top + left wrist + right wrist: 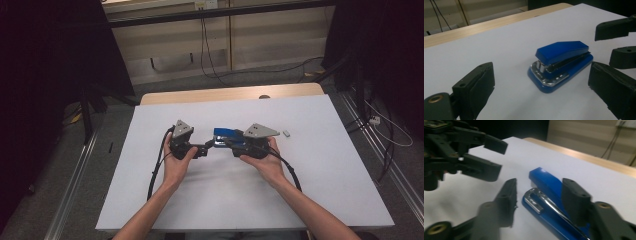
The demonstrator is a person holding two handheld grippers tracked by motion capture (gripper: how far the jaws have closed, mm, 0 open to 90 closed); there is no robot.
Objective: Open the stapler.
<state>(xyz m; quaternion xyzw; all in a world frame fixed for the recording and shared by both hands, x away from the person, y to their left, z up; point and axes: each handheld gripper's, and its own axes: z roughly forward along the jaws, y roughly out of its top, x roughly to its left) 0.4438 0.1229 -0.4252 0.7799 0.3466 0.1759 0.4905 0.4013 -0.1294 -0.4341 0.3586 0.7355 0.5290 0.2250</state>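
Note:
A blue stapler (225,132) with a chrome front lies on the white table top (225,195), just beyond both hands. My left gripper (206,147) is open and points right at it; in the left gripper view the stapler (560,61) lies ahead of the wide-apart jaws of that gripper (542,75). My right gripper (540,192) is open, its jaws either side of the stapler (544,180), not touching it as far as I can see. In the high view this right gripper (226,143) sits at the stapler's near side. The two grippers' tips almost meet.
A small grey object (286,133) lies on the white top right of the right hand. A wooden table edge (225,93) runs along the far side. Cables (207,50) hang behind, and dark curtains stand left and right.

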